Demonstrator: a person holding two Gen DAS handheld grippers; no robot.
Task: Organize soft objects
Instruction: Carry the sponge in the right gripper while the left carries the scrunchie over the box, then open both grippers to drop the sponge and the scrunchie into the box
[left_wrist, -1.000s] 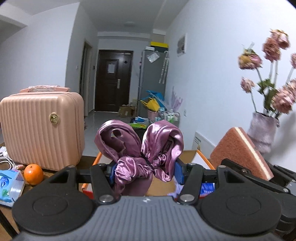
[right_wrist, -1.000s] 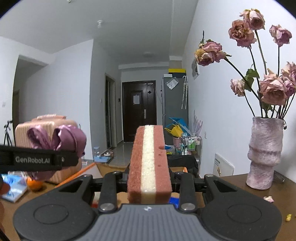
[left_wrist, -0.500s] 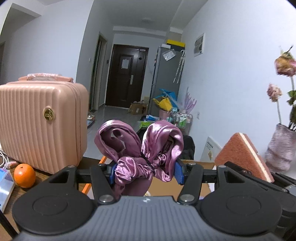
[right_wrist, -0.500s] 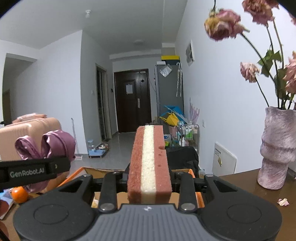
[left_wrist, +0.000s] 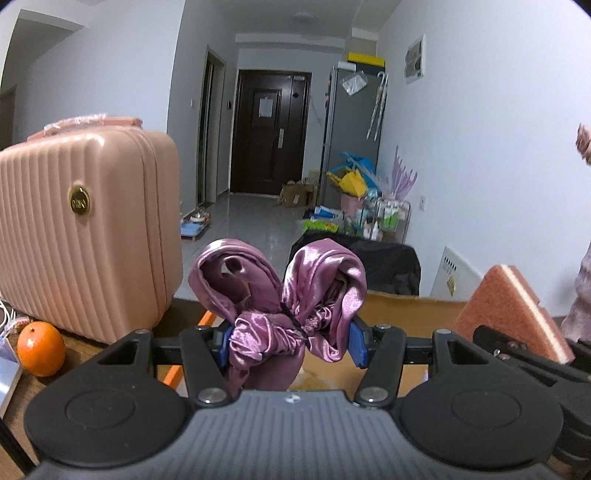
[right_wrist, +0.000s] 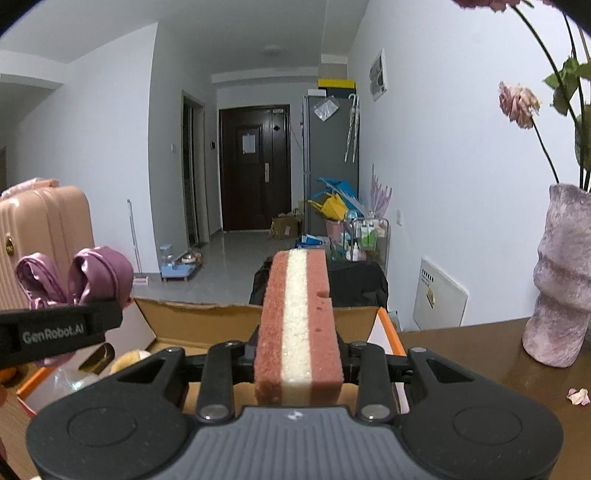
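My left gripper (left_wrist: 290, 341) is shut on a purple satin scrunchie bow (left_wrist: 280, 291), its two loops standing up between the blue pads. My right gripper (right_wrist: 299, 354) is shut on a pink sponge with a white middle layer (right_wrist: 298, 321), held on edge. Both hang over an open cardboard box with orange trim (right_wrist: 207, 321) on the wooden table. In the left wrist view the sponge (left_wrist: 509, 314) shows at the right; in the right wrist view the bow (right_wrist: 77, 280) and the left gripper's arm (right_wrist: 55, 332) show at the left. Something yellow lies in the box, only partly visible.
A pink ribbed suitcase (left_wrist: 81, 229) stands at the left with an orange (left_wrist: 40, 347) beside it. A mauve vase (right_wrist: 565, 273) of dried roses stands at the right on the table, fallen petals (right_wrist: 578, 397) near it. A hallway with a dark door lies beyond.
Both grippers have moved forward and a little down, nearer the box; the suitcase and vase loom larger and the flowers have slid out of view. Both grips are unchanged.
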